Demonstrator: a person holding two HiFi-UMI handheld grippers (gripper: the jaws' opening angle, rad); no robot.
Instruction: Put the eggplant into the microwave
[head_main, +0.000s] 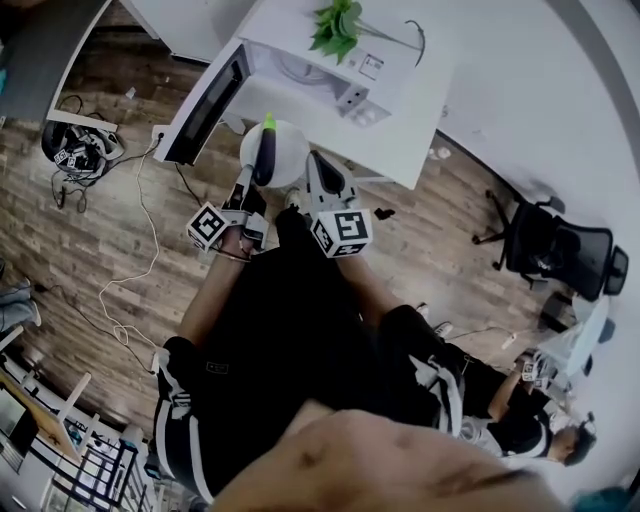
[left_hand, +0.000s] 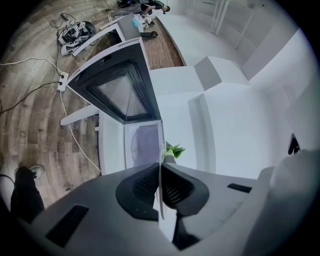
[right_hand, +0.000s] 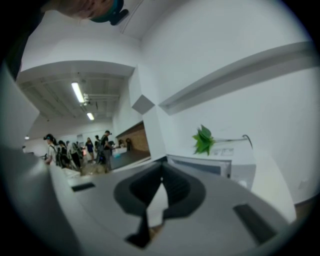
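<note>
Head view looking steeply down on a brown wood-plank floor (head_main: 100, 230), streaky and matt. Standing on it: a white tabletop (head_main: 420, 135), smooth and square-cornered. Sitting on that tabletop: a boxy white microwave (head_main: 340, 85), its dark-glass door (head_main: 205, 100) hanging wide open toward the picture's left, with the pale cavity showing behind it. Growing on the microwave's roof: a small leafy green plant (head_main: 335, 28).

Hovering at the tabletop's near edge, in front of the open cavity: a round white plate (head_main: 292, 150), plain and glossy. Gripping it from the near side: the left gripper (head_main: 250, 185), grey and blocky with a black-and-white marker cube, its dark ribbed fingers (left_hand: 145, 182) clamping the plate's thin rim, which is showing edge-on between them in the left gripper view. Reaching in just beside the plate on the other side: the right gripper (head_main: 312, 160), of the same build, its fingers (right_hand: 175, 187) meeting at the tips and pinching nothing that can be made out.

Lying across the plate, outside the microwave: the eggplant (head_main: 265, 158), slim and long, smooth and dark purple going almost black, with a bright green cap pointing toward the microwave.
</note>
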